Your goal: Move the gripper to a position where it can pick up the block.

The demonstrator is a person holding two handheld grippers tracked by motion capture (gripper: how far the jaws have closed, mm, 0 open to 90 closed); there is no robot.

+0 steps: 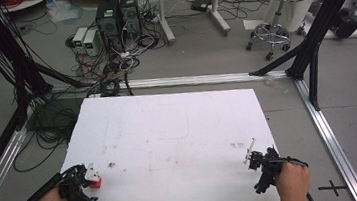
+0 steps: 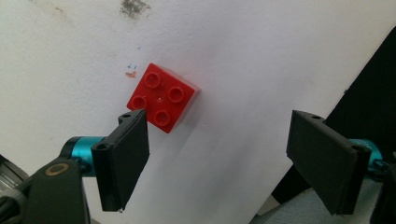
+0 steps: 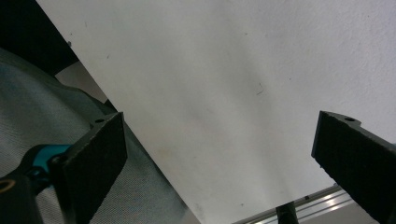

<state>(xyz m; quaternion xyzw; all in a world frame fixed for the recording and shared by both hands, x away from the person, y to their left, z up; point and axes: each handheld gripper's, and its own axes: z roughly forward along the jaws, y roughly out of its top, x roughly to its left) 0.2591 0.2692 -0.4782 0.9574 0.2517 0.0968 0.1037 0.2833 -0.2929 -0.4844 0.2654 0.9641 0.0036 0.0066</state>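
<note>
Your left gripper sits over the near left corner of the white table with its jaws spread wide and nothing between them. One black pad stands just beside the red four-stud brick, which lies flat on the board, studs up, slightly ahead of the pad and off to that side rather than centred in the gap. In the high view the brick rests right against the front of that gripper.

Close now and you'll likely catch only a corner: the brick sits turned at an angle to the pads, so it could spin or skid away across the smooth surface. It's also near the table's edge, so a shove in the wrong direction might send it off. Shift sideways until it sits between both pads, and square up first.

Your right gripper hangs wide and empty over the near right edge, well apart from the brick.
</note>
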